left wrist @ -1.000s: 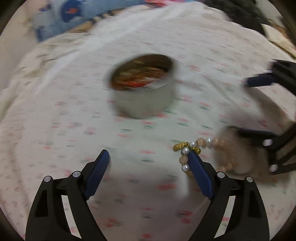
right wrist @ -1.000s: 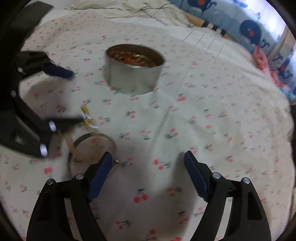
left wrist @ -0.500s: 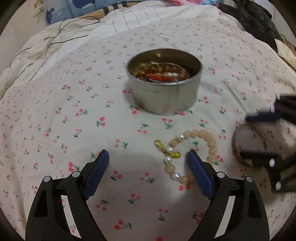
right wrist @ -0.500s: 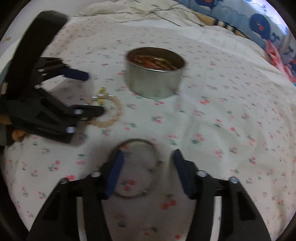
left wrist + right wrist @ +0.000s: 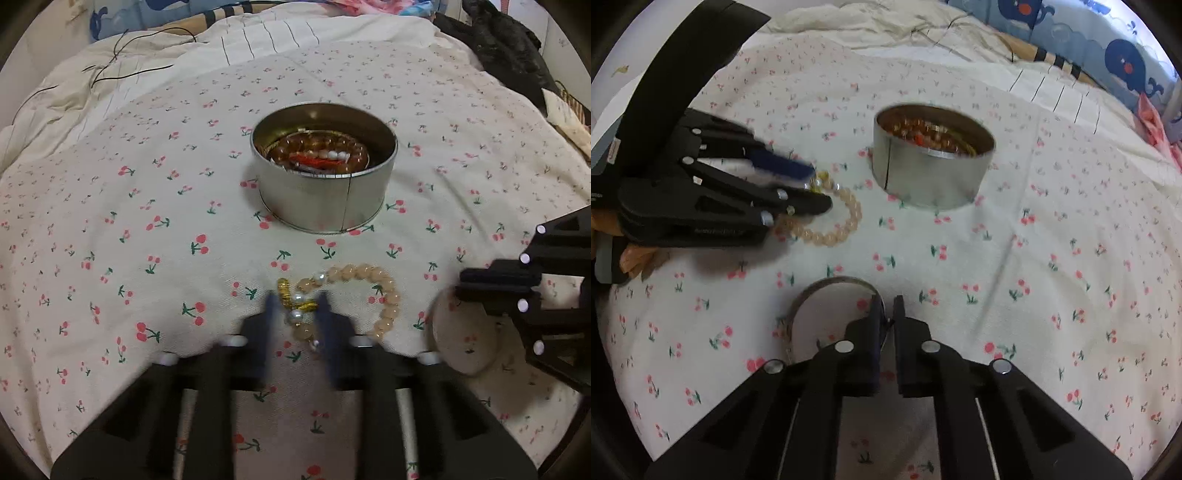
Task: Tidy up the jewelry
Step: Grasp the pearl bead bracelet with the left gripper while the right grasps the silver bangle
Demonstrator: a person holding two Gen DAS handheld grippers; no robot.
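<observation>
A round metal tin (image 5: 325, 199) holding beads and red pieces stands on the cherry-print bedspread (image 5: 129, 240). In front of it lies a peach bead bracelet (image 5: 369, 273) with pearls and gold charms. My left gripper (image 5: 295, 306) points down at it, and its blurred jaws are closing on the gold-and-pearl end. The right wrist view shows the same grip on the bracelet (image 5: 846, 225) by the left gripper (image 5: 820, 186), with the tin (image 5: 931, 181) behind. A thin metal bangle (image 5: 827, 282) lies nearer, and my right gripper (image 5: 886, 306) is shut on its rim. In the left wrist view the right gripper (image 5: 465, 282) sits over the bangle (image 5: 433, 332).
A black cable (image 5: 110, 70) trails over the cream quilt at the back left. Dark cloth (image 5: 498, 48) is heaped at the back right. A whale-print pillow (image 5: 1126, 62) lies beyond the tin. The soft bedspread slopes away on all sides.
Both pairs of jaws have gone from wide apart to nearly together: the left around the bracelet's gold-and-pearl end, the right onto the bangle's rim. The right gripper shifted over the bangle.
</observation>
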